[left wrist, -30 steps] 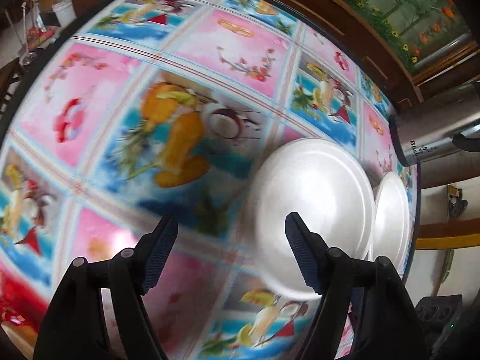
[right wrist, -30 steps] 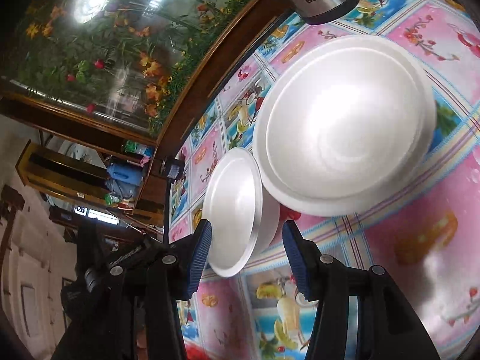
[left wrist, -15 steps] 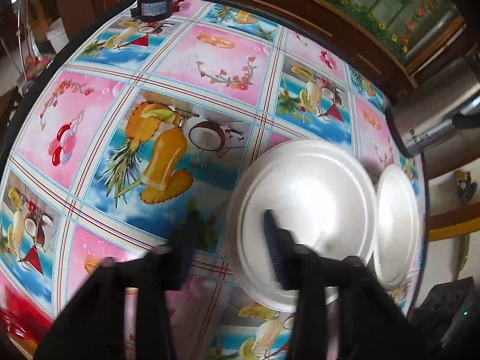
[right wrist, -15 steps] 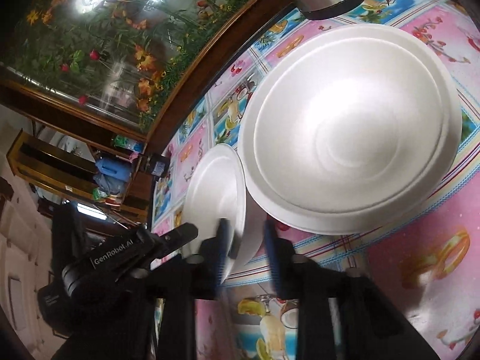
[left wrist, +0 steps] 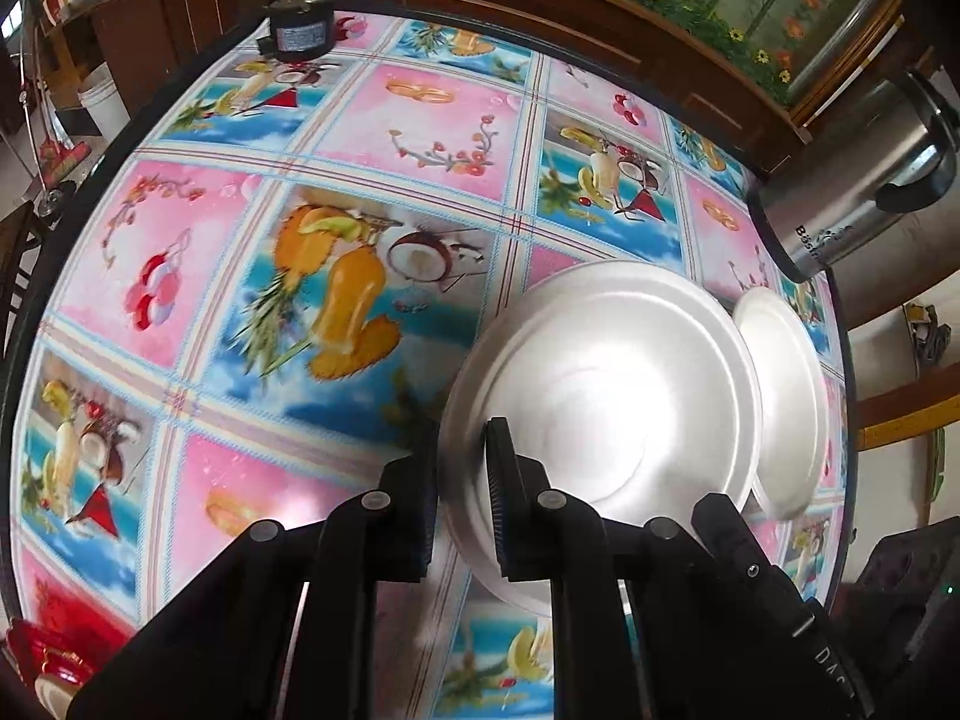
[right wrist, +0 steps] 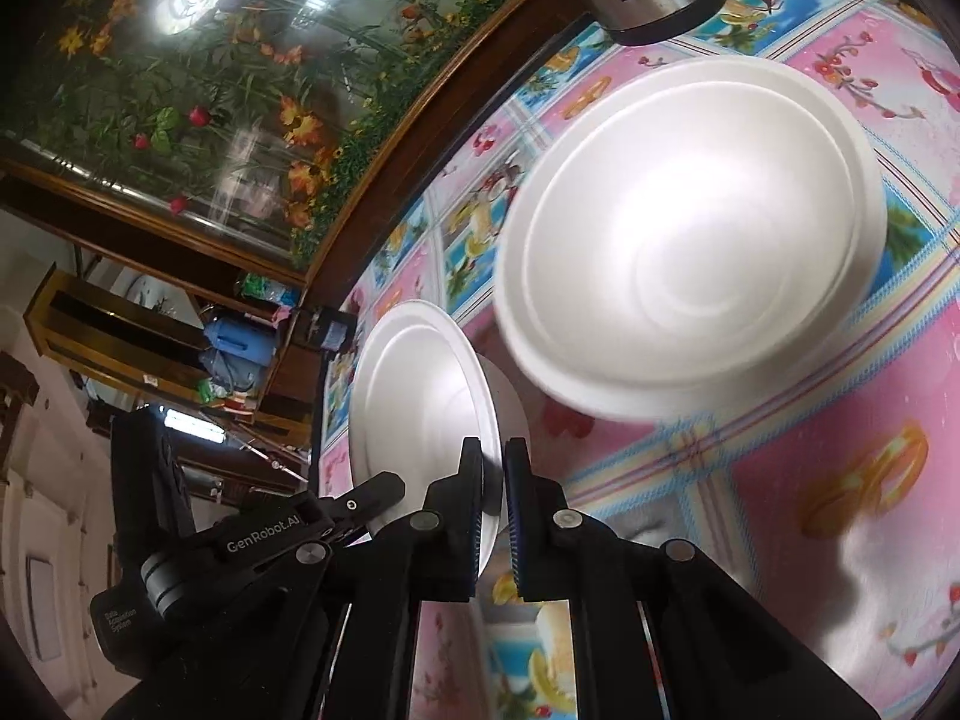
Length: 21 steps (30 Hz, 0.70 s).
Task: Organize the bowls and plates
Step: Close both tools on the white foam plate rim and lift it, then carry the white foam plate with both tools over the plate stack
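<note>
Fruit-print tablecloth (left wrist: 372, 120): left gripper (left wrist: 462, 516) pinches large white foam plate (left wrist: 606, 396) rim, right gripper (right wrist: 493, 516) pinches small white foam bowl (right wrist: 420, 396) rim; stacking probably not begun.

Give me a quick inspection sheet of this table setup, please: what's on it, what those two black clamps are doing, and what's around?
Surface: tablecloth printed with fruit and drink squares in pink and blue.
Job's things: large white plate; small white bowl beside it.
Clutter: steel flask lying near the plate; small black cylinder at the far edge.
Grippers: left gripper is shut on the large white plate's near rim; right gripper is shut on the small white bowl's rim. Both have just been closing.
Cables: nothing seen.
Surroundings: wooden cabinet with flower-painted glass behind the table.
</note>
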### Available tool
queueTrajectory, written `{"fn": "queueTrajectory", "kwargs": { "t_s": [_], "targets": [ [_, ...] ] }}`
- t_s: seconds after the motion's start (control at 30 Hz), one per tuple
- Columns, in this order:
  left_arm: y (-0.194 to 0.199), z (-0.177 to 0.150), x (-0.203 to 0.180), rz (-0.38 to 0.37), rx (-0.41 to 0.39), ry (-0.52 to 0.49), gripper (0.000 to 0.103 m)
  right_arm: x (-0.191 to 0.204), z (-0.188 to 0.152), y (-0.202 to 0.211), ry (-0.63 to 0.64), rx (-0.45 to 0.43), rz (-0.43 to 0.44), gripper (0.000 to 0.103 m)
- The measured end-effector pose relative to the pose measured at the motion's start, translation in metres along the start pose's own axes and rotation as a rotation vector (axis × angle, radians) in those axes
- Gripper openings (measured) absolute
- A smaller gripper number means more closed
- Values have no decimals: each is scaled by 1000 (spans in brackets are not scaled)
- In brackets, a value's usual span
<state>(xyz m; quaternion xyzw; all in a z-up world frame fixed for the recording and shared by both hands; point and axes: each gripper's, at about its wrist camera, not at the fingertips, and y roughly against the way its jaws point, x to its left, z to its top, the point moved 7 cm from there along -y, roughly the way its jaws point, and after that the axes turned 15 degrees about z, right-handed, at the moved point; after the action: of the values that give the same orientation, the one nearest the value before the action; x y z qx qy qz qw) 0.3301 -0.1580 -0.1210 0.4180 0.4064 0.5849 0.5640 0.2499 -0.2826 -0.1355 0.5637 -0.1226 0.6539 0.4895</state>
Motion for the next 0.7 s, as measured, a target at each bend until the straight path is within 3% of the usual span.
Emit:
{"fn": "queueTrajectory", "kwargs": {
  "t_s": [0.4,0.7],
  "targets": [
    [77,-56,43,-43,-51,-41,12,57,-51,50,79,7,78,8],
    [132,-112,110,-100,-119,-15,13,122,-118,92,213,39,130,8]
  ]
}}
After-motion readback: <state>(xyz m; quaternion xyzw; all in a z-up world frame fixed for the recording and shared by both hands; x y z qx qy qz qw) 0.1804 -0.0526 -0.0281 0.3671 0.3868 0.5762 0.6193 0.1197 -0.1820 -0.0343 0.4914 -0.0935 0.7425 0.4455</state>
